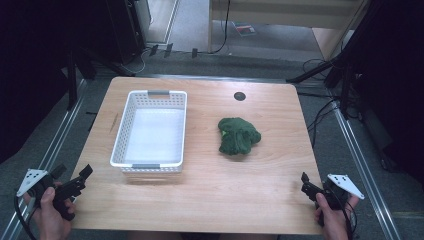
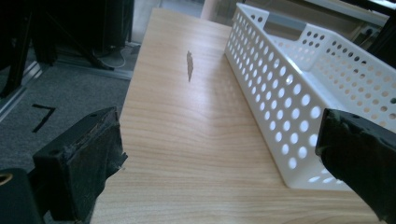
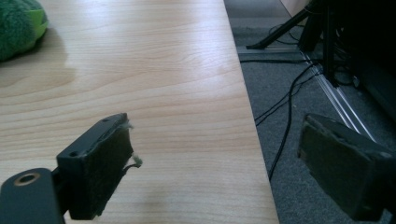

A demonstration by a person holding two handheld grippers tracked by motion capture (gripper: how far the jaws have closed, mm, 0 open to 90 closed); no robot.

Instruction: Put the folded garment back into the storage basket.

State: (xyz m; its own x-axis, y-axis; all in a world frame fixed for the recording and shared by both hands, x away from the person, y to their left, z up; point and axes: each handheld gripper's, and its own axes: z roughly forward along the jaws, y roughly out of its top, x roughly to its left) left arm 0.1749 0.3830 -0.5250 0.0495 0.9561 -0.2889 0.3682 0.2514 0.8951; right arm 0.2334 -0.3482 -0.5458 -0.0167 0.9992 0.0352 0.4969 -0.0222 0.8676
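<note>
A white perforated basket (image 1: 121, 131) with grey handles stands empty on the left half of the wooden table (image 1: 210, 180). To its right lies a dark green soft bundle (image 1: 238, 135), whose edge also shows in the right gripper view (image 3: 18, 23). My left gripper (image 1: 81, 179) hovers at the table's near left corner, jaws wide open and empty. In its own view the left gripper (image 2: 219, 154) looks along the basket's side wall (image 2: 275, 98). My right gripper (image 1: 306, 186) is held at the near right corner. There the right gripper (image 3: 224, 158) is open over the table edge, nothing between its pads.
A round black grommet (image 1: 240, 96) sits in the tabletop at the back. A small dark mark (image 2: 189, 65) is on the wood left of the basket. Cables (image 3: 285, 102) and stand legs (image 1: 320, 70) lie on the grey floor to the right.
</note>
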